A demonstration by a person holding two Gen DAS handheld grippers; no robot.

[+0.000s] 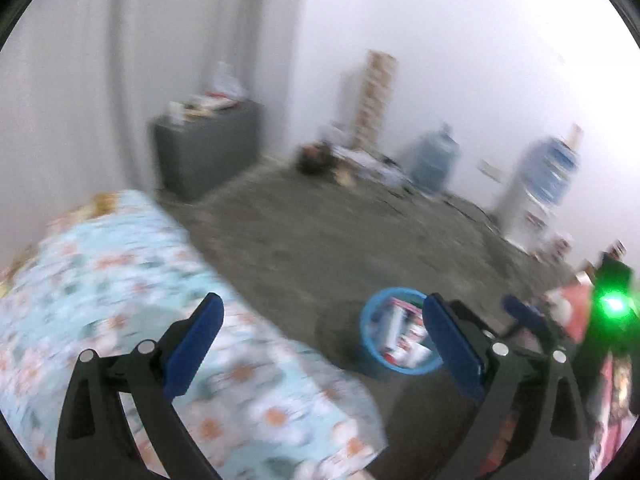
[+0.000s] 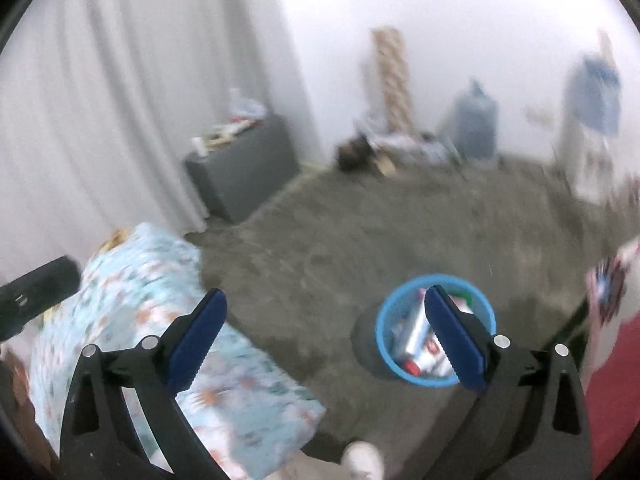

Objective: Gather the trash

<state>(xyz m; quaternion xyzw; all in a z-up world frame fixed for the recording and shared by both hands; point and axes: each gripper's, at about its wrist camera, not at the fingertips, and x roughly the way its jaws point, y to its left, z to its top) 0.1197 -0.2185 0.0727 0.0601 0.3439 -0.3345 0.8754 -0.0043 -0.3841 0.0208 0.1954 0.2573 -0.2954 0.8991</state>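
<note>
Trash [image 2: 420, 344] in blue bin [image 2: 384, 344], labels blurred, unreadable.

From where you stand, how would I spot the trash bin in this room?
Find the bed with the flowery pale-blue cover. On the bare grey floor just past its foot stands a small round bin. Its bright blue rim and the crumpled packaging inside set it apart from the large water jugs along the far wall.

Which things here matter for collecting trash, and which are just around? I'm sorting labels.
Job: blue bin holding wrappers; left gripper and right gripper, both open and empty.
Lying about: floral bedding, grey cabinet, water jugs.
</note>
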